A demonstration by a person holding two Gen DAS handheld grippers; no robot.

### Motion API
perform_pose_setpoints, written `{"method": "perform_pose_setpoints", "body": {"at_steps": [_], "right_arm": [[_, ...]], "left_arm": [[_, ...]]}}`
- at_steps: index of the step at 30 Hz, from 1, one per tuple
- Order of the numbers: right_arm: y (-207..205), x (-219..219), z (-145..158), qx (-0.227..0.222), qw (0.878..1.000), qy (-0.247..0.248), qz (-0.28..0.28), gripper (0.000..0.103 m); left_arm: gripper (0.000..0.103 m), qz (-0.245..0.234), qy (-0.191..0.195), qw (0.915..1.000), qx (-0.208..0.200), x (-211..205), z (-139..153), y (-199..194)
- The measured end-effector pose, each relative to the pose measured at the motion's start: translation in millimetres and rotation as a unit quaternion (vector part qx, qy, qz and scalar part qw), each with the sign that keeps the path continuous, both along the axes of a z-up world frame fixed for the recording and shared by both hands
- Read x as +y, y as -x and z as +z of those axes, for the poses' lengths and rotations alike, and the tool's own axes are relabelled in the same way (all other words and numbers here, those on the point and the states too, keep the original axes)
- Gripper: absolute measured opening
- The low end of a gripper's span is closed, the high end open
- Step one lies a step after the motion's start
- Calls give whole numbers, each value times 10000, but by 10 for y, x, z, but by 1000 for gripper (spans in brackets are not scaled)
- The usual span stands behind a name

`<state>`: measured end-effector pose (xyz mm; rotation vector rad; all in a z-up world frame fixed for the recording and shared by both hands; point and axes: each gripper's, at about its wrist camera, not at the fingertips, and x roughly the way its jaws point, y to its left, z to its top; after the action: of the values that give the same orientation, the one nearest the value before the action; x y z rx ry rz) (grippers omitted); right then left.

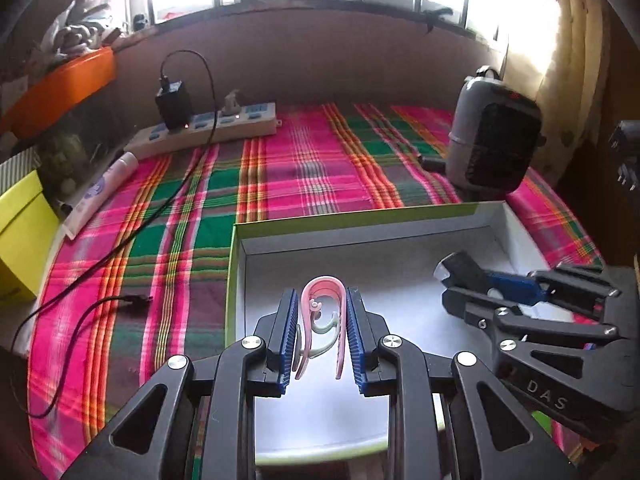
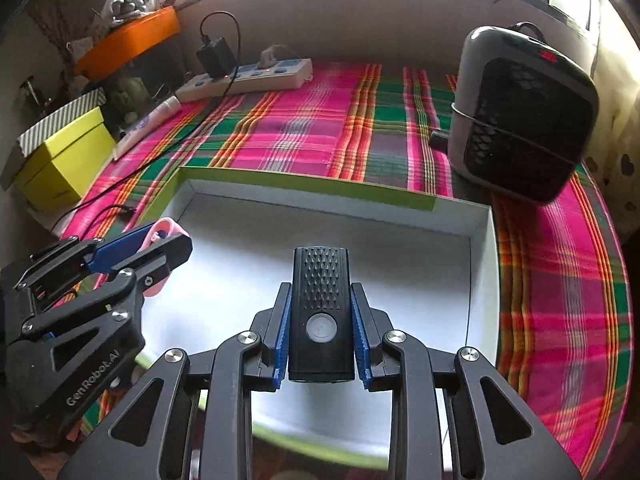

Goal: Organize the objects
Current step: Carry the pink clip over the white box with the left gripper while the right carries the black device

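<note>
Only R view shows flashlight point(image 2: 321, 316) button; L shows clips point(image 1: 322, 320).

Showing pink clip point(image 1: 322, 312) between blue pads point(image 1: 289, 334); black torch point(image 2: 321, 312); white box point(image 1: 400, 240) edged lime; cloth point(image 1: 312, 168) checked magenta, green, orange; at ten o'clock, orange tub point(image 1: 68, 84); yellow carton point(image 2: 64, 160); grey heater point(image 2: 524, 112).
</note>
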<state>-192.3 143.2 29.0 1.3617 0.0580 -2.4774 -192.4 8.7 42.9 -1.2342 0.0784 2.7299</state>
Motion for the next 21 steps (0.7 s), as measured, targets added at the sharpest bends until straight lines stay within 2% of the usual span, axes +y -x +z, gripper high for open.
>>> {"method": "perform_pose_setpoints", "body": {"at_steps": [7, 21], "right_arm": [[200, -6, -77, -116, 9999, -64, -12, 28], [278, -25, -114, -106, 9998, -175, -22, 28]], "left_arm": [[22, -55, 90, 9999, -124, 68, -95, 173], [22, -31, 140, 9993, -359, 83, -244, 296]]}}
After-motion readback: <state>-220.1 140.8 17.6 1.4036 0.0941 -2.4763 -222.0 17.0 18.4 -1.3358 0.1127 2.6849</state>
